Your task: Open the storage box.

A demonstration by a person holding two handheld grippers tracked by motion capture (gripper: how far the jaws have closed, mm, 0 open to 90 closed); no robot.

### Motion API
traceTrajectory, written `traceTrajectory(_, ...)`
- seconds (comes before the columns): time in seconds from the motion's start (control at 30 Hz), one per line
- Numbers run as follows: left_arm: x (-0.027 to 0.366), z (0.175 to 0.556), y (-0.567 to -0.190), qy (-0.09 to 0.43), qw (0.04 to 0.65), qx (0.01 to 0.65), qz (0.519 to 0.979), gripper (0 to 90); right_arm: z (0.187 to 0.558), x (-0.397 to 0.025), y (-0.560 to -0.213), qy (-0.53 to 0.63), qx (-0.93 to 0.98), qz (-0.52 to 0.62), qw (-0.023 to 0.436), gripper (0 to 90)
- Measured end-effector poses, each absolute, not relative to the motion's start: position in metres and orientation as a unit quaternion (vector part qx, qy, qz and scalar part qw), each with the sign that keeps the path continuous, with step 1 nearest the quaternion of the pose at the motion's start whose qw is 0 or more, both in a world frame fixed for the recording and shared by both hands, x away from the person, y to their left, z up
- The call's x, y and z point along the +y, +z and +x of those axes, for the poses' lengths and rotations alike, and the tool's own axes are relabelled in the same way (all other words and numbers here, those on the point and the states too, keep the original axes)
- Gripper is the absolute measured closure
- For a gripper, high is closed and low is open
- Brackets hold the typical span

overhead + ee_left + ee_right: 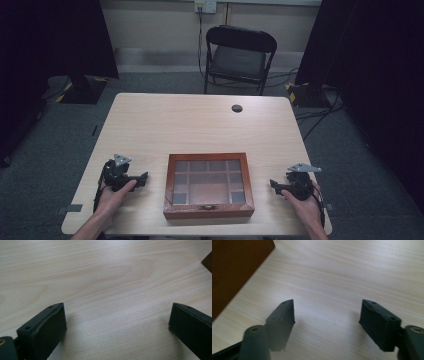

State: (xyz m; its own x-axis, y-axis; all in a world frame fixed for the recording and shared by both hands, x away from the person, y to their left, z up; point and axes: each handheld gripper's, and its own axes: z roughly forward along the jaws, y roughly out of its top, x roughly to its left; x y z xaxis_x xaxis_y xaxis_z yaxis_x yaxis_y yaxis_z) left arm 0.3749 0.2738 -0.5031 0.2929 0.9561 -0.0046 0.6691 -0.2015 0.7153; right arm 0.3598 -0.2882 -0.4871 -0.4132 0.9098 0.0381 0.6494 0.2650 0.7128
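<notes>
A brown wooden box (208,186) with a glass lid over several compartments lies shut near the table's front edge, its latch facing the person. My left gripper (141,179) rests on the table a little left of the box, jaws wide apart and empty. In the left gripper view my left gripper (117,317) faces bare wood, with a corner of the box (208,262) at the right edge. My right gripper (274,184) rests to the right of the box, open and empty. The right gripper view has my right gripper (326,312) over bare wood and the box's side (234,270) at upper left.
The light wooden table (200,125) has a round cable grommet (237,108) near its far edge. A black folding chair (240,57) stands behind the table. Dark stands and cables sit on the grey floor at both sides.
</notes>
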Motion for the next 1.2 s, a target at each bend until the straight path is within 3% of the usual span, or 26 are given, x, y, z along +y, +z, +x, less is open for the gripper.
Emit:
traceTrajectory(0.83,0.274,0.375,-0.503,0.228,0.314,0.549,0.740,0.4,0.339,-0.242,-0.417,0.461,0.802,0.366,0.102,55.5)
traceTrajectory(1.2,0.275,0.376,-0.503,0.225,0.316,0.545,0.743,0.0,0.332,-0.184,-0.410,0.467,0.835,0.285,0.054,66.4)
